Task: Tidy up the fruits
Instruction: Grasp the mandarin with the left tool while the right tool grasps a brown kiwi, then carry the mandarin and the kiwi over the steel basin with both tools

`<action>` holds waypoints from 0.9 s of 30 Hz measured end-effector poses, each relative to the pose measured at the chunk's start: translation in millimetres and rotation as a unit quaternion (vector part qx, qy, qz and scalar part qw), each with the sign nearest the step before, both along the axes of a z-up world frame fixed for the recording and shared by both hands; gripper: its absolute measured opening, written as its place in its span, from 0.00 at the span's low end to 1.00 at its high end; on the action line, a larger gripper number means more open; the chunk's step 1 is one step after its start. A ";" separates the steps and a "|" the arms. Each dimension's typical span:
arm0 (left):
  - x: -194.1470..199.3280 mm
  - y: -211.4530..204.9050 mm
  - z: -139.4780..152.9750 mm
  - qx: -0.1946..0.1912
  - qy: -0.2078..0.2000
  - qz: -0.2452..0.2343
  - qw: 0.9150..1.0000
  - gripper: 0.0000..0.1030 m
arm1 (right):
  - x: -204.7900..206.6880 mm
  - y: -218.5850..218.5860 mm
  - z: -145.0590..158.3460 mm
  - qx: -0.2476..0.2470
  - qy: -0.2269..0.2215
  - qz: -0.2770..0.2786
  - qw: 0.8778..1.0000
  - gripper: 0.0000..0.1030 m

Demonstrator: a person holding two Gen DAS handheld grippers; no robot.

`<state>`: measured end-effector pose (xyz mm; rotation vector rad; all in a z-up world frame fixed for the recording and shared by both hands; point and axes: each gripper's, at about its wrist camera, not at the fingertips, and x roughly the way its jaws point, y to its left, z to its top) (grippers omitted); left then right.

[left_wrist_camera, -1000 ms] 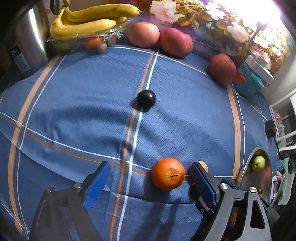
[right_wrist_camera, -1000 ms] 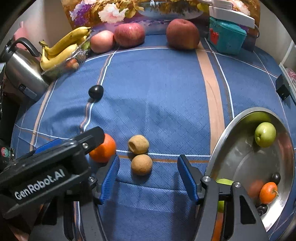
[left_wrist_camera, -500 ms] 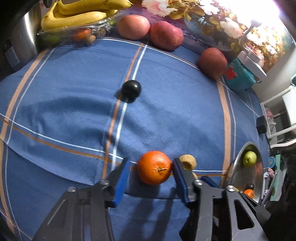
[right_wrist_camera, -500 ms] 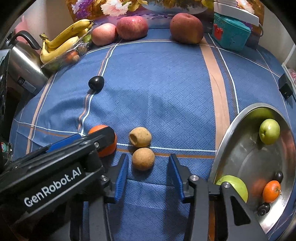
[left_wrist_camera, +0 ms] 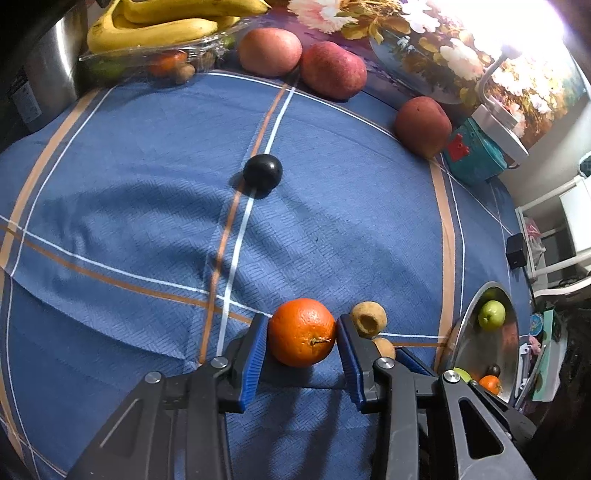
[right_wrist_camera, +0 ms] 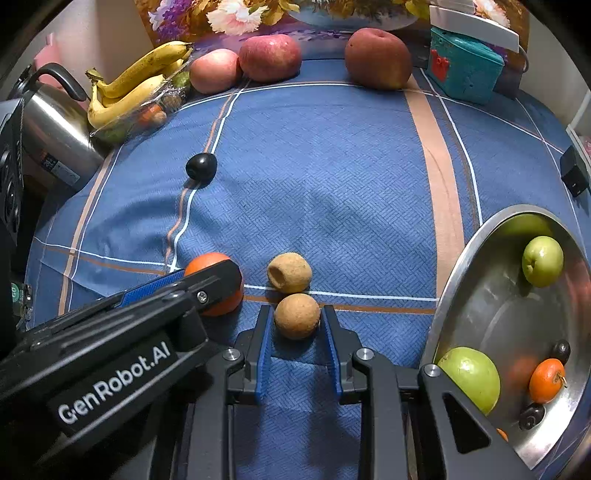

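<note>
Left gripper (left_wrist_camera: pixel 301 341) clamps the orange (left_wrist_camera: pixel 301 332); right gripper (right_wrist_camera: pixel 297 332) clamps a brown fruit (right_wrist_camera: pixel 297 316).

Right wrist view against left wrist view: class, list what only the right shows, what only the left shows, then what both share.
Only the right wrist view shows the right gripper closed on the nearer brown fruit, the kettle's handle, and the big green fruit low in the metal bowl.

Only the left wrist view shows the left gripper with both pads against the orange, and the white furniture past the table edge.

Both show the black fruit, bananas, three red fruits, the teal box and the hollowed brown fruit.
</note>
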<state>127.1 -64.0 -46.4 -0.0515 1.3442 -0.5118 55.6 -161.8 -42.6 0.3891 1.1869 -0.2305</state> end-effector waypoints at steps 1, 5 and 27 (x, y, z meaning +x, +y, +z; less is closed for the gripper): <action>0.2 1.7 0.4 0.001 -0.001 0.002 1.000 0.39 | -1.4 -0.6 1.3 0.001 -0.001 -0.001 1.000 0.26; -0.6 9.5 6.6 0.003 -0.008 0.012 1.000 0.39 | -6.4 -4.9 10.6 0.012 -0.013 -0.007 1.000 0.26; -19.3 15.6 43.5 0.002 -0.054 0.021 0.998 0.39 | -32.0 -19.9 45.6 -0.010 -0.040 -0.035 0.999 0.26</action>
